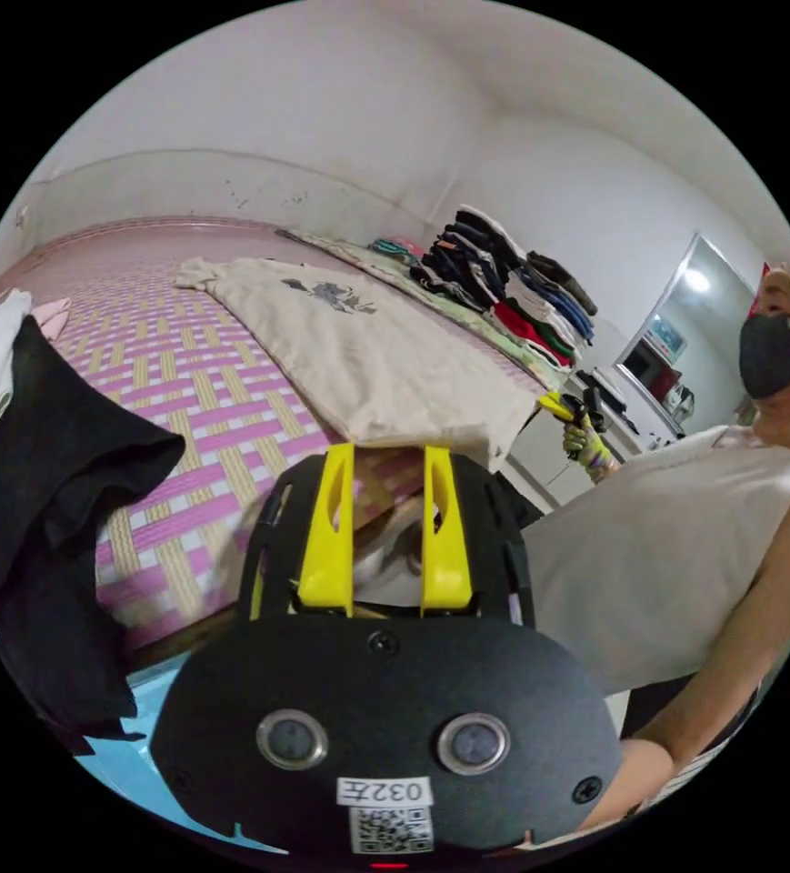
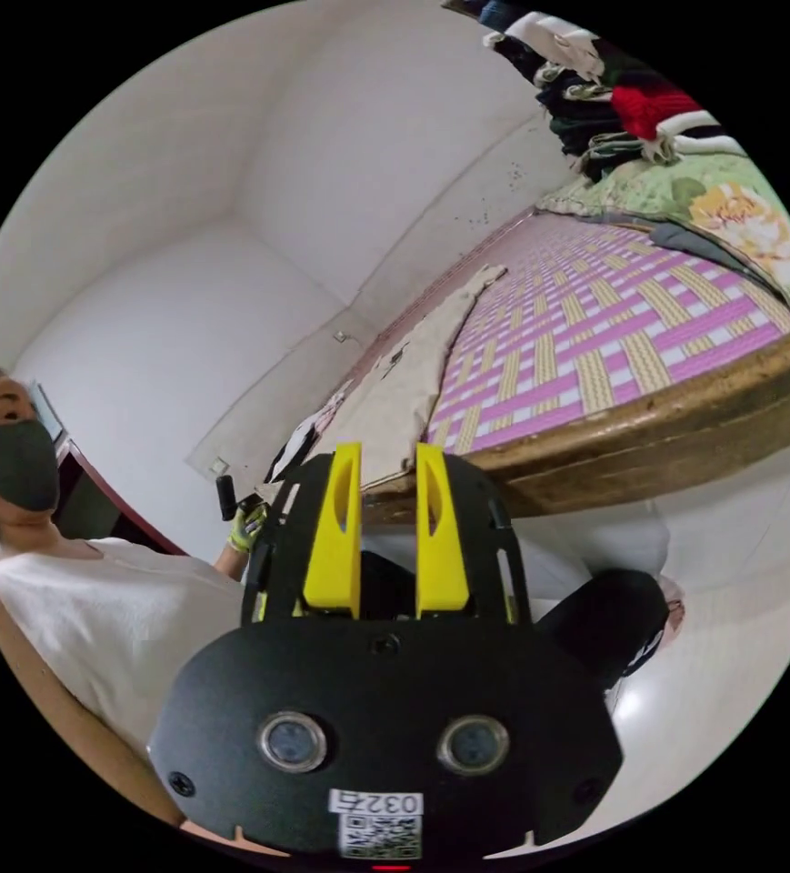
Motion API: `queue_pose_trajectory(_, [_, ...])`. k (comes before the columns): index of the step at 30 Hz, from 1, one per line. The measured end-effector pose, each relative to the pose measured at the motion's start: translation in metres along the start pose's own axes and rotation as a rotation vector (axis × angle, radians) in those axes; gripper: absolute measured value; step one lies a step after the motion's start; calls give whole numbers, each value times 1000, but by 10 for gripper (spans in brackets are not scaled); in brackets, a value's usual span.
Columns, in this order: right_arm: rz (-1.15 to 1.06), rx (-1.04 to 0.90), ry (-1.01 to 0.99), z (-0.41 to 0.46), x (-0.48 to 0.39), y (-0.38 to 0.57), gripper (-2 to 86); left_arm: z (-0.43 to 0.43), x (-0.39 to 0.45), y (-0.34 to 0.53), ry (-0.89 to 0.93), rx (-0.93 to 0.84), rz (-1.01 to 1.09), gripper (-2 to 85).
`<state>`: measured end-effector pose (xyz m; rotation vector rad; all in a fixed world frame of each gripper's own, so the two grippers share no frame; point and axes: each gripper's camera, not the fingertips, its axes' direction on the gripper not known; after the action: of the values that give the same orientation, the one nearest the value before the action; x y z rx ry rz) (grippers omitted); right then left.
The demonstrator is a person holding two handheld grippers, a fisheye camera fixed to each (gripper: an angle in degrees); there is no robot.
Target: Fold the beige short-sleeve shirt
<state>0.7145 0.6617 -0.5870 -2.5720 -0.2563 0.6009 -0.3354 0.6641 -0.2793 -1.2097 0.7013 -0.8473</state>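
A black garment (image 1: 58, 491) hangs at the bed's left edge. The left claw (image 1: 385, 455) hovers released, jaws apart and empty, just short of the near hem of the beige short-sleeve shirt (image 1: 358, 355), which lies flat on the woven mat (image 1: 185, 382). Beyond it, a stack of folded clothes (image 1: 504, 282). The right claw (image 2: 385, 455) is likewise released, near the bed's wooden edge (image 2: 649, 446).

Beige shirt (image 1: 358, 355) on pink-and-yellow woven mat (image 1: 185, 382); yellow-jawed claws.
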Motion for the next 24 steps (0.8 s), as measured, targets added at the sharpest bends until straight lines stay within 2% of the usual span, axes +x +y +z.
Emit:
queue_pose_trajectory(3, [35, 45, -22, -6, -9, -6, 95, -31, 7, 9, 18, 122, 0, 59])
queue_pose_trajectory(8, [-2, 7, 96, 18, -39, -30, 100, -37, 16, -12, 6, 172, -65, 41])
queue_pose_trajectory(11, [1, -60, 176, 46, -55, -50, 92, -19, 16, -45, -11, 88, -158, 16])
queue_pose_trajectory(14, [-33, -83, 282, 68, -78, -62, 73, -5, 30, -79, -46, 28, -121, -8])
queue_pose_trajectory(17, [-79, -133, 361, 90, -99, -68, 18, 16, 34, -107, -128, -89, -138, -13])
queue_pose_trajectory(20, [-86, -140, 371, 95, -115, -67, -5, 29, 39, -123, -219, -185, -151, -10])
queue_pose_trajectory(24, [-60, -122, 309, 80, -133, -54, -9, 26, 55, -127, -212, -233, -109, -9])
